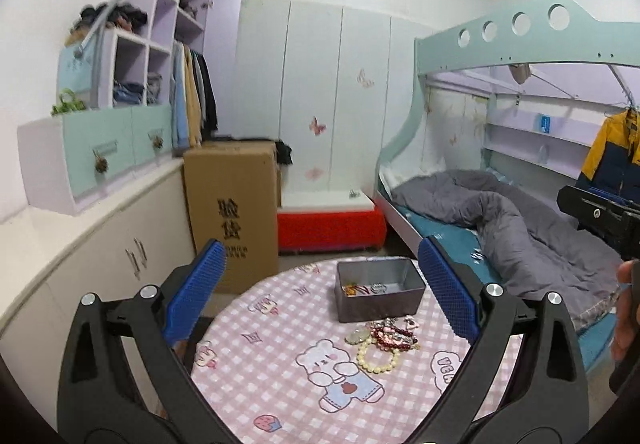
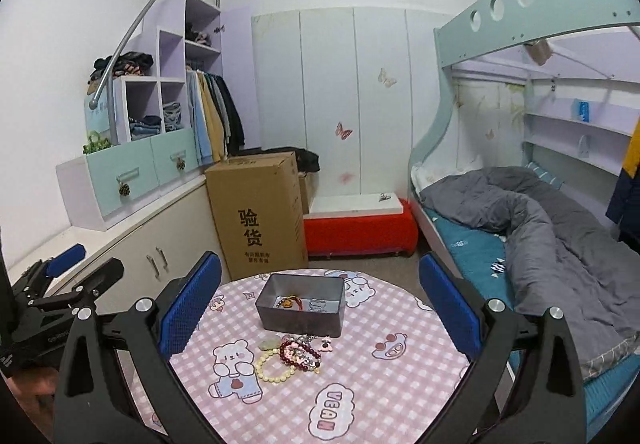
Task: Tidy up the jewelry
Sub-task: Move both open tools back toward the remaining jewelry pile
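Observation:
A grey metal box (image 1: 378, 294) (image 2: 301, 304) stands on the far part of the round table, with a few jewelry pieces inside. In front of it lies a pile of jewelry: a cream bead bracelet (image 1: 378, 358) (image 2: 272, 366), a dark red bead bracelet (image 1: 394, 336) (image 2: 298, 356) and small charms. My left gripper (image 1: 324, 284) hovers open above the table, nothing between its blue pads. My right gripper (image 2: 320, 296) is also open and empty, held above the table's near side. The left gripper (image 2: 60, 284) shows at the left edge of the right wrist view.
The table (image 1: 280, 364) (image 2: 380, 384) wears a pink checked cloth with bear prints. Behind it stand a tall cardboard box (image 1: 232, 212) (image 2: 258, 212) and a red bench (image 2: 360, 230). A bunk bed with a grey duvet (image 2: 552, 236) is at the right, cabinets at the left.

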`<act>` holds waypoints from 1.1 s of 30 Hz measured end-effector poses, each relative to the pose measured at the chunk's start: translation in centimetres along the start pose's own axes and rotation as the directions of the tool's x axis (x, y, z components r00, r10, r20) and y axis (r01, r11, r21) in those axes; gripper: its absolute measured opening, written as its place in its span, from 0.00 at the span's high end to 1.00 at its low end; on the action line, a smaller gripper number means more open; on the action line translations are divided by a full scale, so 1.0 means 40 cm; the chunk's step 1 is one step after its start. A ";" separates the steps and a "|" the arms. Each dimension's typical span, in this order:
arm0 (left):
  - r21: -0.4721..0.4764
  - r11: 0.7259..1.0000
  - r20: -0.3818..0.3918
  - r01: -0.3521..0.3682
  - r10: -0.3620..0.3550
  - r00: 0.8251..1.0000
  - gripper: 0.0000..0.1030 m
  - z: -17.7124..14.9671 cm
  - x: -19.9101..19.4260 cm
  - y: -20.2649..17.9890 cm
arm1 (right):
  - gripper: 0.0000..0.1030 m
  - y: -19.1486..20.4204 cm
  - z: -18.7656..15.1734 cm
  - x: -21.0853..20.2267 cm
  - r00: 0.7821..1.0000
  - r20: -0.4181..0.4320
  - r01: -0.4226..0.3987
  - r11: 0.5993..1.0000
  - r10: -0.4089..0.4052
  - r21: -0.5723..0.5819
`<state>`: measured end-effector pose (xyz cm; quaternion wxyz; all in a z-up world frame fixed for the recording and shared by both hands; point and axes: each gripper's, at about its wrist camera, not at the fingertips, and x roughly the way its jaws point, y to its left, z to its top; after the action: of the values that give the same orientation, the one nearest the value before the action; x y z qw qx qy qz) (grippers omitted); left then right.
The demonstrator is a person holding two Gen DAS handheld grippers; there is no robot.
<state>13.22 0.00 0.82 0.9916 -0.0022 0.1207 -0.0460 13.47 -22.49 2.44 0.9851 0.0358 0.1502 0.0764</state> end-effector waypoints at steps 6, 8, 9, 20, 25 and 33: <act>-0.004 1.000 0.051 -0.030 0.031 0.998 0.06 -0.011 -0.066 -0.006 | 0.07 0.016 -0.031 -0.058 0.999 0.035 0.015 1.000 -0.015 0.001; -0.029 0.999 0.044 -0.025 0.027 0.999 0.06 -0.024 -0.071 0.004 | 0.07 0.022 -0.044 -0.071 0.999 0.045 0.025 1.000 -0.025 0.002; -0.036 0.999 0.039 -0.022 0.024 0.999 0.06 -0.029 -0.072 0.007 | 0.07 0.024 -0.052 -0.079 0.998 0.049 0.027 1.000 -0.027 0.003; -0.028 1.000 -0.027 0.010 -0.011 1.000 0.06 -0.102 -0.062 0.007 | 0.07 0.037 -0.118 -0.091 0.998 0.041 0.043 0.999 -0.043 0.005; -0.027 0.999 -0.102 0.038 -0.041 0.994 0.06 -0.150 0.000 -0.002 | 0.07 0.033 -0.145 -0.070 0.998 0.008 0.056 0.998 -0.056 0.003; 0.007 1.000 -0.304 0.007 -0.004 0.953 0.06 -0.274 0.192 -0.046 | 0.07 -0.001 -0.210 -0.004 0.993 -0.089 0.073 0.997 -0.072 0.016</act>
<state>17.84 -2.46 -11.63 0.9612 0.0085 0.2715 -0.0491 10.79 -22.16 -5.52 0.9792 0.0362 0.1957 0.0406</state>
